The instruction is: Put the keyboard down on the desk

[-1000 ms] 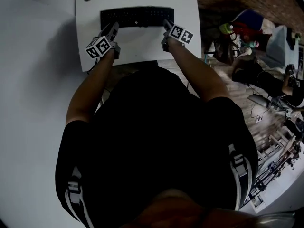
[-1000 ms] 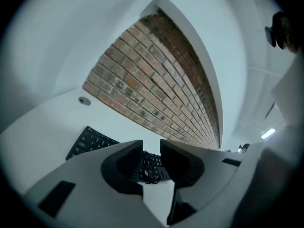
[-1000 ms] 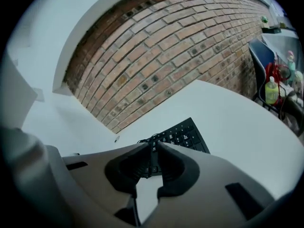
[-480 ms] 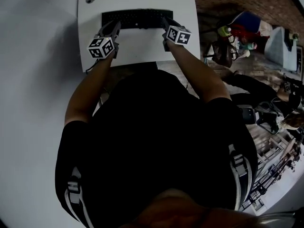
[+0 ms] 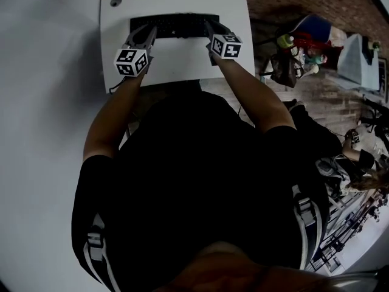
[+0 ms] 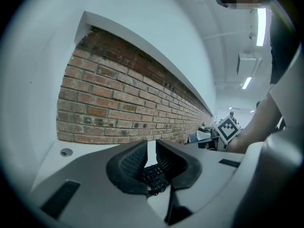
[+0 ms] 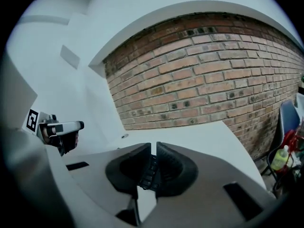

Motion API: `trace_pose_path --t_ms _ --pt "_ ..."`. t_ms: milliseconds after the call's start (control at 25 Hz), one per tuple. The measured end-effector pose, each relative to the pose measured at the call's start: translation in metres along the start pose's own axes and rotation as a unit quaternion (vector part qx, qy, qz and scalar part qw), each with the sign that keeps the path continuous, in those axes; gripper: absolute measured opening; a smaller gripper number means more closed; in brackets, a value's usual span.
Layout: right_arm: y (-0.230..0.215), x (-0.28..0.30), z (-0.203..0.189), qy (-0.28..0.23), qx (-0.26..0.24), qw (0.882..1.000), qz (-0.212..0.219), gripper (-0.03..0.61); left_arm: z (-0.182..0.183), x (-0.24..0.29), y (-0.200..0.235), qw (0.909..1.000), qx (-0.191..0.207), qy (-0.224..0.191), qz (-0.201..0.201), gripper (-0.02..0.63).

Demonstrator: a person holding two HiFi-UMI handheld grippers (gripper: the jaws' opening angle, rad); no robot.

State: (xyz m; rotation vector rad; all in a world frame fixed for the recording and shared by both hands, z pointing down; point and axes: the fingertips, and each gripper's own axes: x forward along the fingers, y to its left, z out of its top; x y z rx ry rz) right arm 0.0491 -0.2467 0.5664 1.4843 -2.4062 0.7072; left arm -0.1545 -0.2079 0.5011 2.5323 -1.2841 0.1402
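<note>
Cannot see either end of the keyboard [image 5: 176,24], covered by the left tool [image 5: 143,31] and right tool [image 5: 213,27]. Cannot name the blurred clutter [image 5: 298,47] beside the bench [image 5: 176,58], itself cropped at top.

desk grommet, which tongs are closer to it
Left. The left tongs grip the keyboard's left end, the end nearer the grommet in the desk's corner. The right tongs grip the opposite end, a keyboard's length farther away.

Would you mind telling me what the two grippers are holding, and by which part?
The keyboard: the left gripper is shut on its left end, the right gripper on its right end.
</note>
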Motion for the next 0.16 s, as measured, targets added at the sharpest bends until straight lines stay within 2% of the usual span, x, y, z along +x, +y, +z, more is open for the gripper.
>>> trace_pose_path --t_ms 160 --pt "-0.104 0.022 0.002 0.005 0.011 1.0 -0.003 0.061 -0.018 0.104 -0.029 0.9999 0.008 0.01 0.002 0.06"
